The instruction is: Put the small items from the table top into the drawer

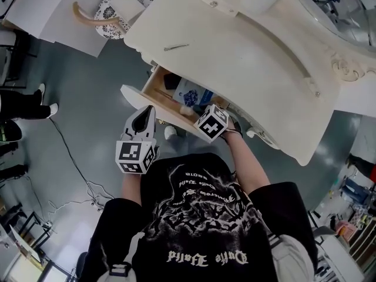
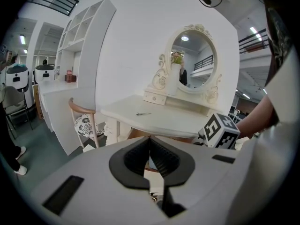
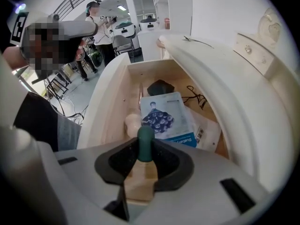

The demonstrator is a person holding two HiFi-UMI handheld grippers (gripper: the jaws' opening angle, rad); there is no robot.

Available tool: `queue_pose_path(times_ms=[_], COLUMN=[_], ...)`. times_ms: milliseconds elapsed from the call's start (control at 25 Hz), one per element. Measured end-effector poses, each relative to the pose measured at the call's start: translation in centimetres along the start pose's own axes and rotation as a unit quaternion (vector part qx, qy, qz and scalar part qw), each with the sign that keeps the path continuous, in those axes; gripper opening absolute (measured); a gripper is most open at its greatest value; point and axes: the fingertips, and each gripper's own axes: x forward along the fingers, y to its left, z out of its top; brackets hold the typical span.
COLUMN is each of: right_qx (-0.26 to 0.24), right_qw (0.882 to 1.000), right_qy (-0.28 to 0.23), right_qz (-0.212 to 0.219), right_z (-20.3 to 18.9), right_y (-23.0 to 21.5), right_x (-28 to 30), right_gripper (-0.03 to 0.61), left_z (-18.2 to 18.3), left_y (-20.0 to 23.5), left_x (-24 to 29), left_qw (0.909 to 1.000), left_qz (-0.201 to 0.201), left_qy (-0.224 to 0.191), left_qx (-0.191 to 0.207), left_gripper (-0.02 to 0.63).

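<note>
Clamped in the right claw (image 3: 145, 156), a stick (image 3: 145, 142) with a rounded dark-green tip and, seemingly, a pale wooden shaft is held over the open drawer (image 3: 110, 97), above a blue booklet (image 3: 166, 116). It is best lowered well inside the walls and laid flat beside the booklet before the claw is opened. The left claw (image 2: 150, 156) is seen closed and empty, clear of the bench (image 2: 173, 118), where a thin pin (image 2: 143, 113) is seen.

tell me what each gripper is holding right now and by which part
The right gripper clamps a dark green stick by its near end; the rounded tip pokes out over the open drawer. The left gripper holds nothing, jaws together.
</note>
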Motion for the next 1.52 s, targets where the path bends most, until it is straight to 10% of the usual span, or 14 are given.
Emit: queue_pose_path(times_ms=[1520], right_qx=[0.085], right_qw=[0.995], right_qy=[-0.052], right_qz=[-0.009], right_z=[2.2], right_y=[-2.1], right_x=[-0.7], right_gripper=[0.201], left_z=[-0.1], left_y=[-0.2], left_x=[0.6], left_qw=[0.9999], left_qz=[0.012], left_qy=[0.008], left_qx=[0.0], left_gripper=[0.015])
